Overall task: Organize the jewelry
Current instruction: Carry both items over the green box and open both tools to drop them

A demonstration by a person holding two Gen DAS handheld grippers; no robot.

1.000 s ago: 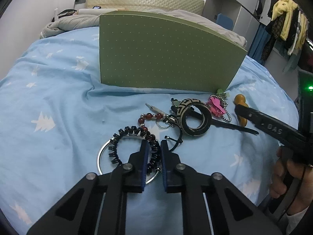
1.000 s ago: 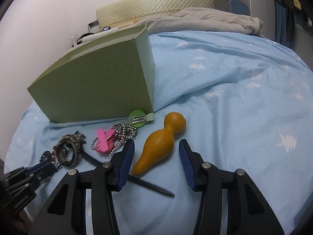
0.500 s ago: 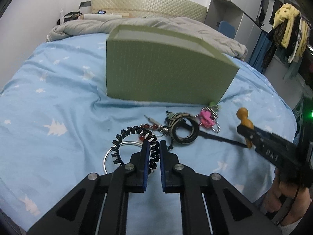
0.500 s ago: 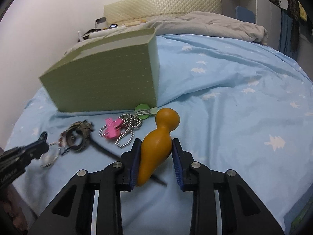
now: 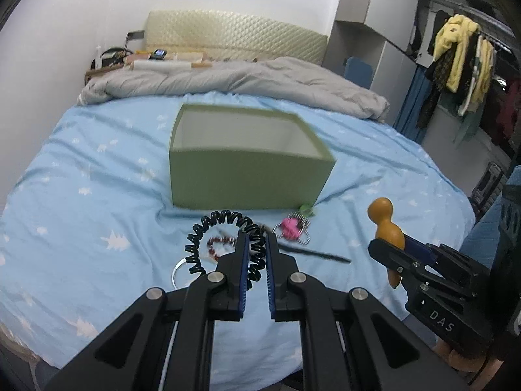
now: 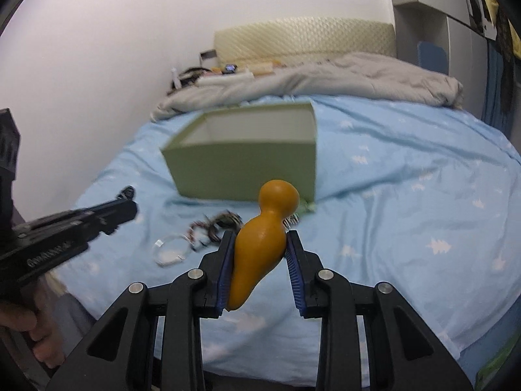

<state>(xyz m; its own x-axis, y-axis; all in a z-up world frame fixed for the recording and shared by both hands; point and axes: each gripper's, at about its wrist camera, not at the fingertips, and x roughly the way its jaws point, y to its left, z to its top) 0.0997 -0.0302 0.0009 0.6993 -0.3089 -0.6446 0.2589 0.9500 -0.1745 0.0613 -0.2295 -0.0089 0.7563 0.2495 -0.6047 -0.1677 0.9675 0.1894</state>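
My left gripper (image 5: 257, 239) is shut on a black coiled bracelet (image 5: 224, 216) and holds it above the blue bed. The right gripper (image 6: 260, 238) is shut on an orange gourd-shaped pendant (image 6: 276, 195), also lifted off the bed. An open green box (image 5: 247, 176) with a white inside stands beyond both. From the left wrist view the right gripper (image 5: 387, 251) and pendant (image 5: 382, 215) hang at the right. The left gripper (image 6: 130, 208) shows at the left of the right wrist view, in front of the box (image 6: 244, 169).
A pink bow clip on a chain (image 5: 289, 228), red beads (image 5: 221, 244), a silver bangle (image 5: 177, 268) and a black stick (image 5: 312, 254) lie on the sheet before the box. A grey duvet (image 5: 228, 78) is bunched at the headboard. Clothes (image 5: 462, 58) hang at the right.
The right gripper closed on the orange pendant. Both grippers rose from the bed with their pieces, and the box's open top came into sight.
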